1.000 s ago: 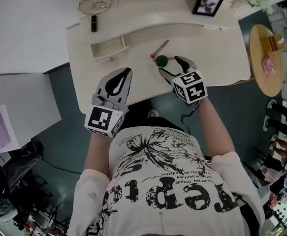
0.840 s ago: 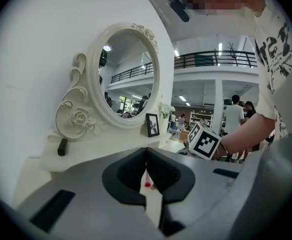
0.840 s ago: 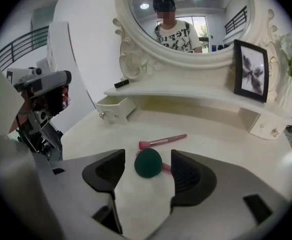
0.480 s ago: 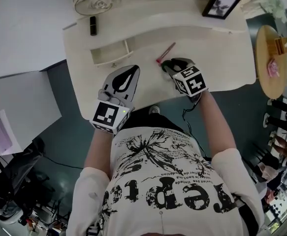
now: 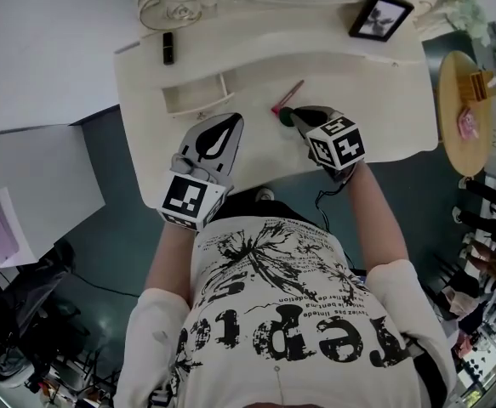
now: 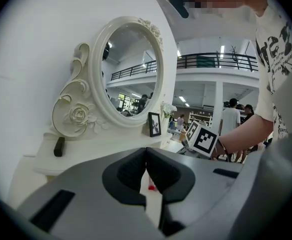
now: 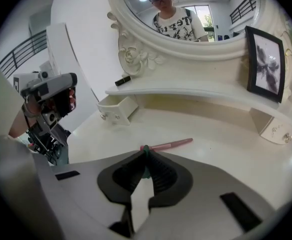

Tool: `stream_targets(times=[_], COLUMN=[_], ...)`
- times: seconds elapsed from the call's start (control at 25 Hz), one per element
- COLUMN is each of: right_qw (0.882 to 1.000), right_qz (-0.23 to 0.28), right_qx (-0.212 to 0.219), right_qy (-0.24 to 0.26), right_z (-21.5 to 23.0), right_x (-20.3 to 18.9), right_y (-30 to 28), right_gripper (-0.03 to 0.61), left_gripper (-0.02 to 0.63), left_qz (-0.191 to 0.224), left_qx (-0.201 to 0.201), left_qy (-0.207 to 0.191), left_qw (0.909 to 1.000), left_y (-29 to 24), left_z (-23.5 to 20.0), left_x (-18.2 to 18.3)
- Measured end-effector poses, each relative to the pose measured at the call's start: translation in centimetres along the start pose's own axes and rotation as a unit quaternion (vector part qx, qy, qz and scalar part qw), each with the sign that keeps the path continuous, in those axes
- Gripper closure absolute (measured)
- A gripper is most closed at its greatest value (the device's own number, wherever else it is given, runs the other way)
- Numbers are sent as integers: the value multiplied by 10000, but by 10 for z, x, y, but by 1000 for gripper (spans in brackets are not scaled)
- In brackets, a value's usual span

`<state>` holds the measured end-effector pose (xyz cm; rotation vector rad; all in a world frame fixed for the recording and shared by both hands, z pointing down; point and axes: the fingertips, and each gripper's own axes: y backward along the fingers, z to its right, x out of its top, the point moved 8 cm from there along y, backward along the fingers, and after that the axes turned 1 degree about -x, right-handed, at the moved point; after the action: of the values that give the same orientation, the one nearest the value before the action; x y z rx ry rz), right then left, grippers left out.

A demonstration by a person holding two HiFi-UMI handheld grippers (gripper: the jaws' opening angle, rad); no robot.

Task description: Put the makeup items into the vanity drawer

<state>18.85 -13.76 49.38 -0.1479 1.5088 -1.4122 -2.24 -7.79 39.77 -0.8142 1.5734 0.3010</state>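
Note:
A small green makeup item [image 5: 286,116] lies on the cream vanity top [image 5: 375,92], just beside a pink pencil [image 5: 288,97]. My right gripper [image 5: 292,116] is closing on the green item; a green sliver [image 7: 145,153] shows pinched between its tips. The pink pencil [image 7: 168,145] lies just beyond the jaws. The little drawer [image 5: 198,98] stands pulled open at the left, also seen as the drawer [image 7: 116,109] in the right gripper view. A black lipstick [image 5: 168,48] rests on the upper shelf. My left gripper [image 5: 231,119] hovers near the front edge, shut and empty.
An oval mirror [image 7: 186,9] rises at the back, with a framed photo [image 5: 380,15] at the right of the shelf. A round wooden side table [image 5: 464,109] with small things stands to the right. The vanity's front edge is close to my body.
My right gripper moved forward over the green item and its jaws closed around it. The left gripper stayed roughly where it was, still shut.

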Motion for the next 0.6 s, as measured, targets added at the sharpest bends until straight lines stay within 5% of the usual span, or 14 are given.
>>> stream_targets(times=[0.6], right_qw=[9914], right_qz=[961], right_qx=[413], right_qy=[788], right_z=[-65], right_x=[118], right_y=[-2], right_gripper=[538], left_gripper=[600], left_qz=[460], left_qx=[788], left_qy=[-119], left_qw=[9958], left_y=[61], left_z=[-39], left_x=[34])
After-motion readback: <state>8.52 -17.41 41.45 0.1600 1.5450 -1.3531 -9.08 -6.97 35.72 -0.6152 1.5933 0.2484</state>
